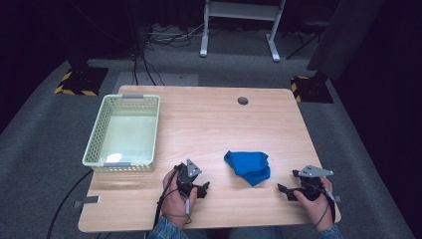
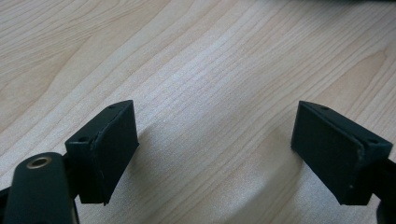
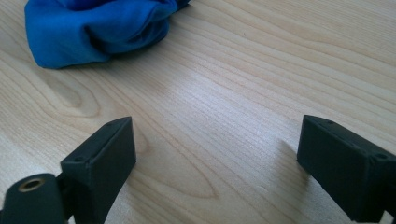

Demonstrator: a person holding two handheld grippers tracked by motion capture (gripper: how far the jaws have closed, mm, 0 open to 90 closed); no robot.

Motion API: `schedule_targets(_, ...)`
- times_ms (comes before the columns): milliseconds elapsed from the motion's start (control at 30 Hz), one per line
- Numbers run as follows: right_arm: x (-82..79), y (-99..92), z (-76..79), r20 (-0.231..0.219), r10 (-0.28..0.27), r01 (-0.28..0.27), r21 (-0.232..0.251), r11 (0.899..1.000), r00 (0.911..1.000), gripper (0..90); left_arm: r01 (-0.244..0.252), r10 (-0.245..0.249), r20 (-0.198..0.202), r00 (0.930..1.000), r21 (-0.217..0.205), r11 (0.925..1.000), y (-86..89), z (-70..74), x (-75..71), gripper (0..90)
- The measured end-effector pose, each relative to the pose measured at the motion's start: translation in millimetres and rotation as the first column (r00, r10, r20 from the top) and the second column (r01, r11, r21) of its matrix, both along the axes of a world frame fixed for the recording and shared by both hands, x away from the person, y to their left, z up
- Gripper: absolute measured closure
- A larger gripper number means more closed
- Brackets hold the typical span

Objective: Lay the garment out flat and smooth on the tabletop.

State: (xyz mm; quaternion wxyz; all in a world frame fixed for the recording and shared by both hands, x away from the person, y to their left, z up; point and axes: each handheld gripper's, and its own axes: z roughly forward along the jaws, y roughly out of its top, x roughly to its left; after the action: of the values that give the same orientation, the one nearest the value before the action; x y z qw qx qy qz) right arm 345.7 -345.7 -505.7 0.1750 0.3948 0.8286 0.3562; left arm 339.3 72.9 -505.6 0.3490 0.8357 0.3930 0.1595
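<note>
A green basket (image 1: 124, 132) sits at the tabletop's (image 1: 209, 124) left; a blue cloth (image 1: 248, 167) lies between the hands. Left tongs (image 2: 215, 144) and right tongs (image 3: 217, 161) gape wide, empty, low over bare wood.

Black hand-held grippers (image 1: 201, 189), denim sleeves (image 1: 166, 230)

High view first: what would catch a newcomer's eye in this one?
The crumpled blue cloth stands out on the wooden table, lying between the left tool and the right tool, both open and holding nothing. At the table's left edge sits a pale green perforated basket.
</note>
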Motion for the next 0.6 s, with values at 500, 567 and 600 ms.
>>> schedule_targets(500,-3.7,-1.7,0.2,-0.004,-0.002,0.002,0.006,1.0,1.0,12.5,0.0,0.0,-0.001,1.0,-0.001,1.0,-0.7,0.0,0.3,13.9)
schedule_targets(567,-4.0,-2.0,0.3,-0.004,-0.002,0.002,0.006,1.0,1.0,12.7,-0.002,0.002,-0.002,1.0,-0.002,1.0,-0.8,0.0,0.1,13.9)
schedule_targets(600,-4.1,-2.0,0.3,-0.004,-0.003,0.003,0.006,1.0,1.0,12.7,-0.003,0.003,-0.002,1.0,-0.003,1.0,-0.9,0.0,0.1,13.9)
